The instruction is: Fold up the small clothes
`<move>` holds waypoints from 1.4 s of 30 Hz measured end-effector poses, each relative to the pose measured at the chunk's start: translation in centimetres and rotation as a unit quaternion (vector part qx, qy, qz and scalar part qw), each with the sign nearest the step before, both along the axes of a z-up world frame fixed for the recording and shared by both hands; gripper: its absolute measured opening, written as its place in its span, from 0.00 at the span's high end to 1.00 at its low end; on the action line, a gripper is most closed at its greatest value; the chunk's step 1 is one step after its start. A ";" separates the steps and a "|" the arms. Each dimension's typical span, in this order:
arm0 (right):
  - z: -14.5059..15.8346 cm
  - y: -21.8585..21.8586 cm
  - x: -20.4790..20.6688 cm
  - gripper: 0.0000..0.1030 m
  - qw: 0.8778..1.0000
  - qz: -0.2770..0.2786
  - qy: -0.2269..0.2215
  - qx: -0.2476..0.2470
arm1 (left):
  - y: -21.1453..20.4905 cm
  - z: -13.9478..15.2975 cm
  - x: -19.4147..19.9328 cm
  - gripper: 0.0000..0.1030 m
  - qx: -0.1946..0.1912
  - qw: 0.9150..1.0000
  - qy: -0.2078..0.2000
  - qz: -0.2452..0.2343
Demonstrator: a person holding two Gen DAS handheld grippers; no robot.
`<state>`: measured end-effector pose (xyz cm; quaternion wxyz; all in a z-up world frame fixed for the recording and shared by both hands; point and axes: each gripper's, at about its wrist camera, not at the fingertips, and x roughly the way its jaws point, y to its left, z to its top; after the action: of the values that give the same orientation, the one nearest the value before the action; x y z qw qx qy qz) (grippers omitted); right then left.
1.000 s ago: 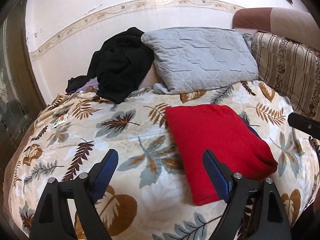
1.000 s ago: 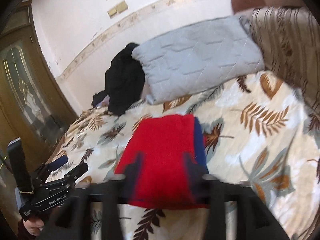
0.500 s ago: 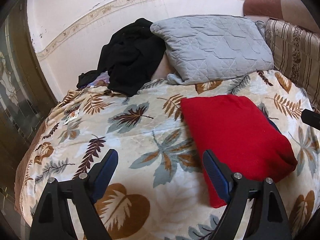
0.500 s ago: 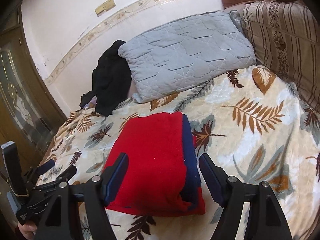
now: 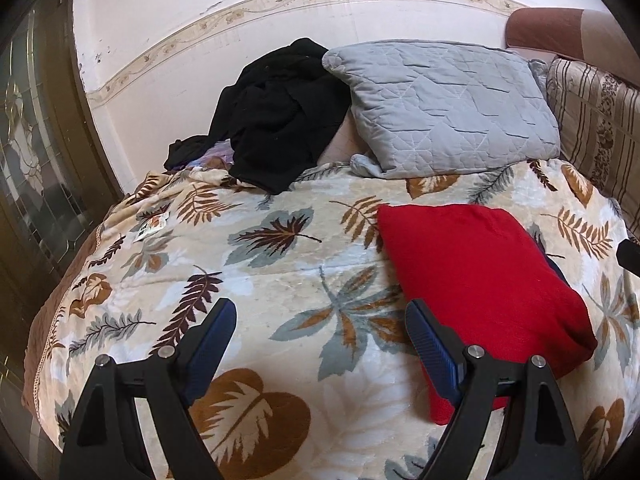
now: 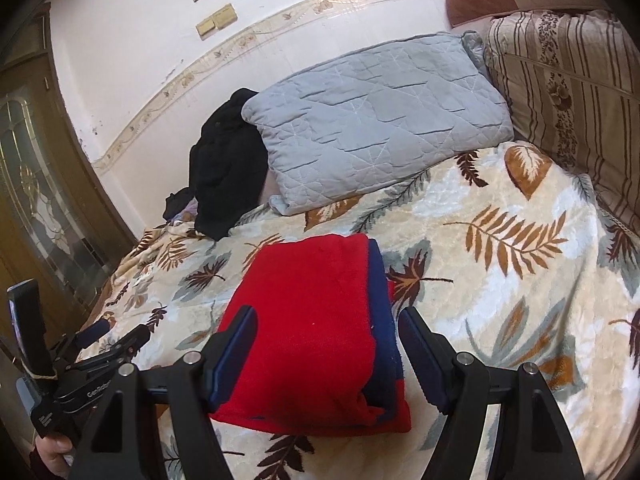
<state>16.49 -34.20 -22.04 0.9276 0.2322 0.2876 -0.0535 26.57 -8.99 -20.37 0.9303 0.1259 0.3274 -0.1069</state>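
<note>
- Lying folded on the leaf-print fleece blanket (image 5: 280, 280), the red knit garment with navy inner layer (image 6: 316, 320) is seen directly ahead of the right gripper (image 6: 326, 336).
- Right gripper: jaws spread wide, nothing held, straddling the garment's near end.
- Long axis runs away from that gripper.
- Left gripper (image 5: 320, 334): wide open, empty, garment off to its right.
- Right judged nearer.

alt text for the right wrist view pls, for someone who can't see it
A folded red garment with a navy layer showing along its right edge lies on a leaf-patterned blanket, framed by the open right gripper, which holds nothing. Behind it a grey quilted pillow and a heap of black clothes lean against the wall; the left gripper shows at lower left.
</note>
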 end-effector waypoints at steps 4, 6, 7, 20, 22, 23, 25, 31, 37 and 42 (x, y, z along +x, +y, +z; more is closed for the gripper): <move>-0.1 0.1 0.0 0.25 1.000 0.001 0.000 0.001 | 0.1 -0.1 0.2 0.16 -0.001 1.000 0.002 0.003; -0.1 0.2 0.0 0.25 1.000 0.000 0.001 0.002 | 0.2 -0.1 0.3 0.16 -0.002 1.000 0.003 0.003; -0.1 0.3 0.0 0.25 1.000 0.001 0.002 0.002 | 0.2 -0.1 0.3 0.16 -0.001 1.000 0.003 0.005; -0.2 0.1 0.1 0.25 1.000 0.003 0.002 0.005 | 0.2 -0.3 0.5 0.16 -0.001 1.000 0.005 0.004; -0.1 0.1 0.1 0.25 1.000 0.003 0.002 0.005 | 0.1 -0.3 0.5 0.16 -0.001 1.000 0.006 0.004; -0.1 0.2 0.1 0.25 1.000 0.003 0.001 0.005 | 0.1 -0.3 0.5 0.16 -0.002 1.000 0.006 0.005; -0.1 0.2 0.1 0.25 1.000 0.003 0.001 0.005 | 0.1 -0.3 0.5 0.16 -0.001 1.000 0.005 0.005; -0.1 0.3 0.1 0.25 1.000 0.004 0.001 0.004 | 0.2 -0.3 0.5 0.16 -0.001 1.000 0.007 0.005; 0.0 0.3 0.1 0.25 1.000 0.004 0.000 0.005 | 0.1 -0.3 0.5 0.16 -0.001 1.000 0.007 0.006; 0.0 0.2 0.1 0.25 1.000 0.004 0.000 0.005 | 0.1 -0.3 0.5 0.16 -0.001 1.000 0.007 0.005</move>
<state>16.59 -33.96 -22.08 0.9267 0.2353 0.2889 -0.0484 27.08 -8.87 -20.62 0.9286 0.1225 0.3348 -0.1031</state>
